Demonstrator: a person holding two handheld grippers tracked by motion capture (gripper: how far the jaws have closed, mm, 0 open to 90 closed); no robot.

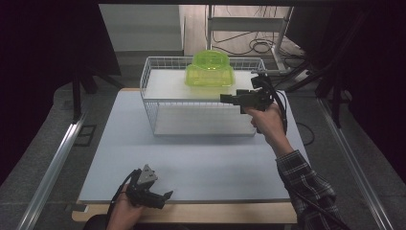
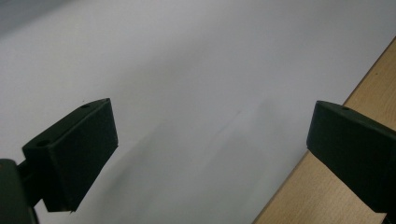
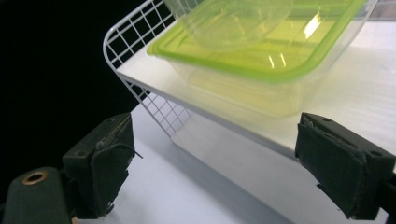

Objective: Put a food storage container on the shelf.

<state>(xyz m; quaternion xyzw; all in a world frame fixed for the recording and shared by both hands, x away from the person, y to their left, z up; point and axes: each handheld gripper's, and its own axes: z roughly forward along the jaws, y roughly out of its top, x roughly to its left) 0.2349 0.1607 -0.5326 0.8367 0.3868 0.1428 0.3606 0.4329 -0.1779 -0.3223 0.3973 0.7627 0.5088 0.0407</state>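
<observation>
Resting low at the near left edge of the counter [image 1: 191, 163], the left gripper [image 1: 160, 197] was held with its jaws spread wide and nothing between them; in the left gripper view just the pale counter surface and a strip of its wooden edge [image 2: 369, 93] were seen past them. Farther along, toward the middle, a white wire basket [image 1: 148, 100] was set on the counter, with a white shelf board across its top. On that board the green lidded container [image 1: 209, 75] was placed, and a smaller clear green tub [image 1: 210, 58] was stacked on its lid. To the right, the right gripper [image 1: 225, 98] was held just beside the basket's right end, its jaws released and empty, pointed toward the container and still apart from it, as the right gripper view [image 3: 212, 158] confirmed. The work was judged to be at the approach: nothing had been grasped, and closing on the container and lifting it remained. No brand, label or writing could be read anywhere.
</observation>
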